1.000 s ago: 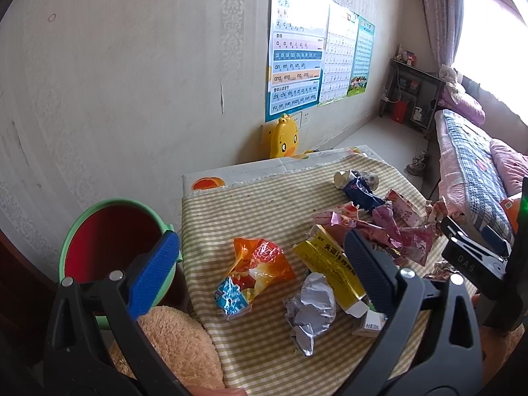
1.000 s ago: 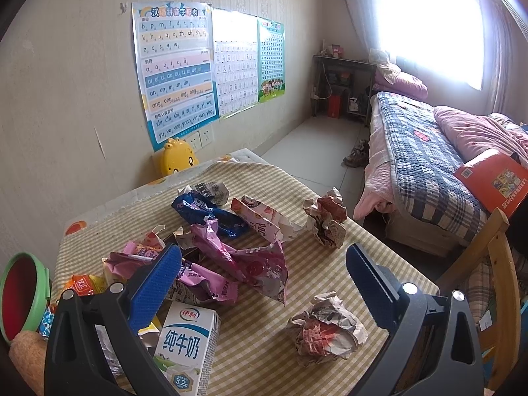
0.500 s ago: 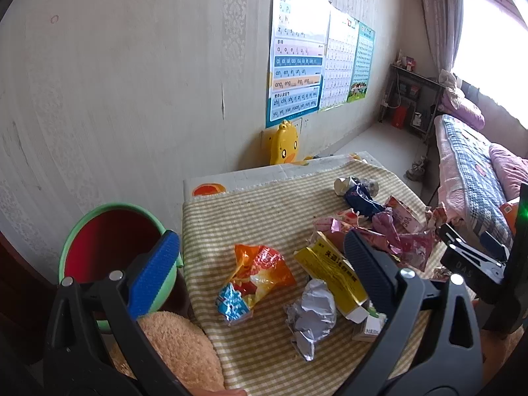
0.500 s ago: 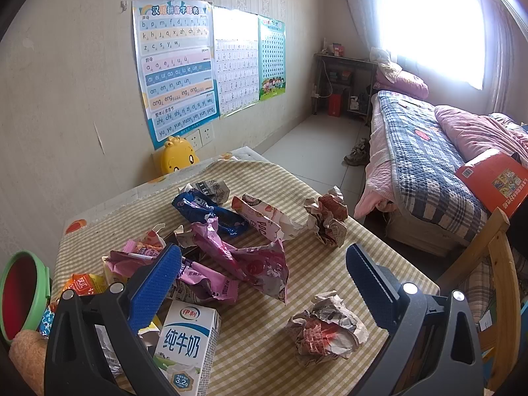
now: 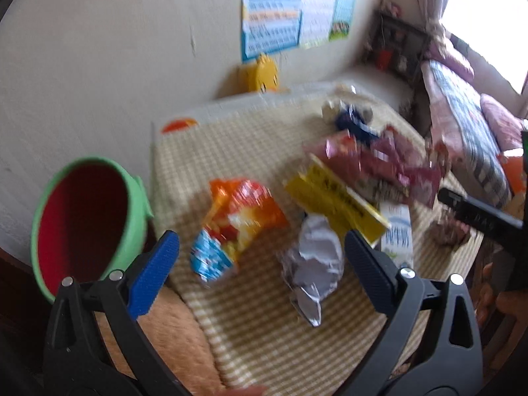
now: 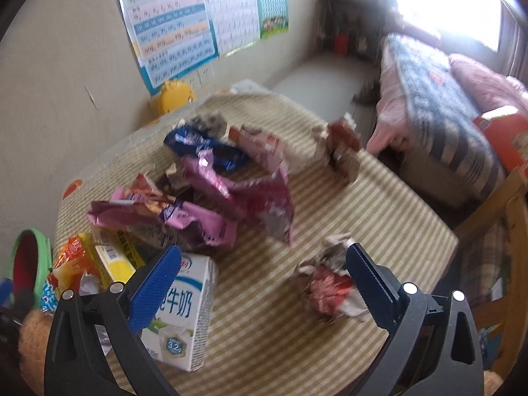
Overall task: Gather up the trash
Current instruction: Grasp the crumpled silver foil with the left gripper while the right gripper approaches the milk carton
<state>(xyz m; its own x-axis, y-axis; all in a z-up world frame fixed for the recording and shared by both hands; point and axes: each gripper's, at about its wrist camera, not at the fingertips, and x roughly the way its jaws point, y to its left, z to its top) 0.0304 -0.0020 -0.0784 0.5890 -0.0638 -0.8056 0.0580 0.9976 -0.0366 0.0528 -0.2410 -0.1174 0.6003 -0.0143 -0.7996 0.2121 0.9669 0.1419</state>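
**Both grippers tip down toward the littered table**

Both views are now motion-blurred and pitched lower than half a second ago, so the trash sits higher and larger in frame.

The left gripper [image 5: 260, 254] is spread wide and empty above the near table edge. Between its fingers lie a crumpled silver wrapper [image 5: 313, 260] and an orange snack bag [image 5: 242, 216]; a yellow packet [image 5: 333, 201] lies just beyond. The green bin [image 5: 82, 224], red inside, stands off the table's left side.

The right gripper [image 6: 264, 274] is also wide and empty. The milk carton [image 6: 183, 313] touches its left finger, and a crumpled red-and-white paper ball [image 6: 326, 288] lies just inside its right one. Farther off lie pink wrappers [image 6: 204, 204], a blue wrapper [image 6: 204, 147] and another paper ball [image 6: 341, 147] on the checked tablecloth [image 6: 379, 211].
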